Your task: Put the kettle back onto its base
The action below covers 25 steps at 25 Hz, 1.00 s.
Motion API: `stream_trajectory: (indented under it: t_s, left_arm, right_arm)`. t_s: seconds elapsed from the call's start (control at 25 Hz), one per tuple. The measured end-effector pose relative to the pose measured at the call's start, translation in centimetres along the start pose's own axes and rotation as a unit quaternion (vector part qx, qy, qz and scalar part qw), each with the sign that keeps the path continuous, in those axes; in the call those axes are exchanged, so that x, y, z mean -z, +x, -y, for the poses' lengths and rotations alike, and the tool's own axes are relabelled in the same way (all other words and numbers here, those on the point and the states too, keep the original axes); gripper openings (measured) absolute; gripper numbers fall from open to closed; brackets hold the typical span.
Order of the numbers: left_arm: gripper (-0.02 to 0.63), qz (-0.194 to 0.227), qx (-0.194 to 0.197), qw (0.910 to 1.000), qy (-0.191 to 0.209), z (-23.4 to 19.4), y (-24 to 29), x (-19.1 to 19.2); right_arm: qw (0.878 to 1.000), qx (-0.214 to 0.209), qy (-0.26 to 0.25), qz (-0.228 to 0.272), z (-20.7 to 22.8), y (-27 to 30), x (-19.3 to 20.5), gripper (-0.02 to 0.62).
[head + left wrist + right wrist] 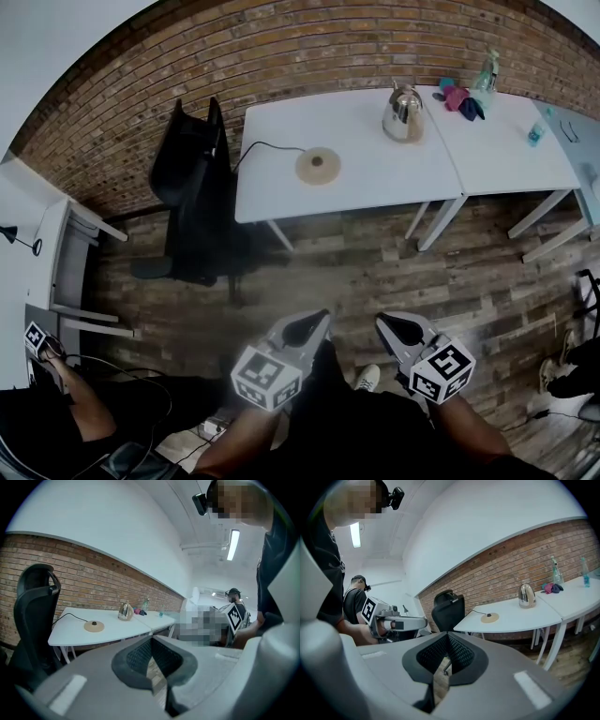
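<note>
The left tool (302, 330) and right tool (403, 330) are hanging with jaws pressed together. Far ahead of them, a shiny steel kettle (404, 113) is standing on the white tabletop (375, 178), right of its round tan base (318, 165).

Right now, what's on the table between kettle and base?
Nothing; head view shows bare white tabletop between the kettle and its base.

head view high, steeply down; gripper views low, share table (281, 141)
</note>
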<state>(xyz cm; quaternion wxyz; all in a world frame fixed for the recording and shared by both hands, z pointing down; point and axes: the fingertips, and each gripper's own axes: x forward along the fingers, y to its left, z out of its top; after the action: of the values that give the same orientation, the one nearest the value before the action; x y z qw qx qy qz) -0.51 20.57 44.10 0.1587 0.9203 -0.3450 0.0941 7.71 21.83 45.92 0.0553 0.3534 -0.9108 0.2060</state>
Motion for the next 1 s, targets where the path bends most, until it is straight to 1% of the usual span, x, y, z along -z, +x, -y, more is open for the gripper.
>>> stream_trajectory:
  t_s: [0.4,0.72,1.0]
  left_arm:
    - [0.000,-0.009,-0.010,0.9997,-0.020,-5.3,1.1,-0.2]
    - [0.001,-0.010,-0.020,0.9992,-0.033,-10.6,1.7,-0.3]
    - [0.000,0.003,-0.028,0.9990,-0.034,-15.4,1.4,-1.6]
  right_arm:
    - [1.000,0.007,0.016,-0.021,2.3,4.6,-0.5,0.026]
    - [0.999,0.010,0.020,-0.033,4.1,9.4,-1.3,0.026]
    - [0.999,0.011,0.006,-0.043,4.4,13.6,-2.9,0.026]
